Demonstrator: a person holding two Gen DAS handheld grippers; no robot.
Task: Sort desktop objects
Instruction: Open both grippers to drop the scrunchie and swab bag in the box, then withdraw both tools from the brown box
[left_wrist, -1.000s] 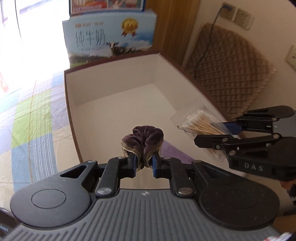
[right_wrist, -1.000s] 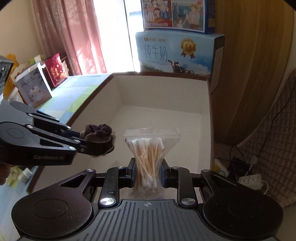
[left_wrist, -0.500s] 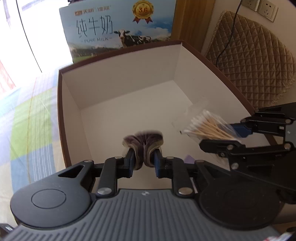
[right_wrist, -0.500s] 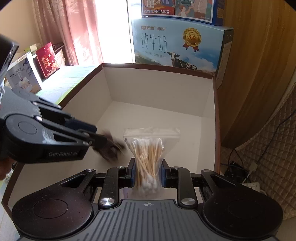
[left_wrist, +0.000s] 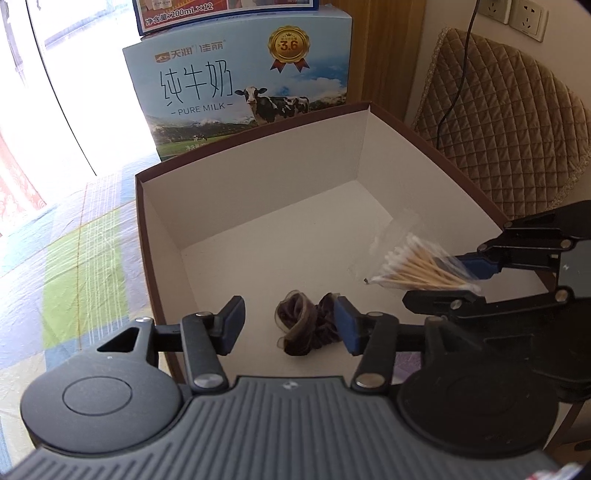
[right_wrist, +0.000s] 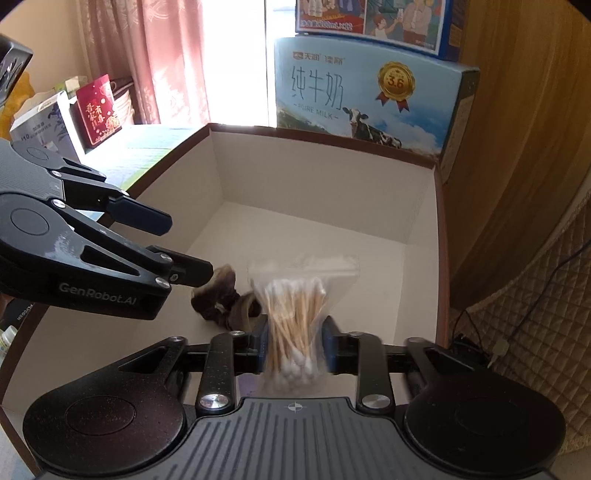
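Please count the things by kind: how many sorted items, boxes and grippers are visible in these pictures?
Sorted items: 2 (brown scrunchie, bag of cotton swabs)
Boxes: 3 (open box, milk carton, carton on top)
Grippers: 2 (left gripper, right gripper)
Total: 7

- The left gripper (left_wrist: 290, 325), its jaws just opened, is held over a scrunchie (left_wrist: 304, 325) lying in the box (left_wrist: 258, 173).
- A bag of cotton swabs (left_wrist: 417, 267) is seen between the right gripper's (left_wrist: 456, 280) jaws.
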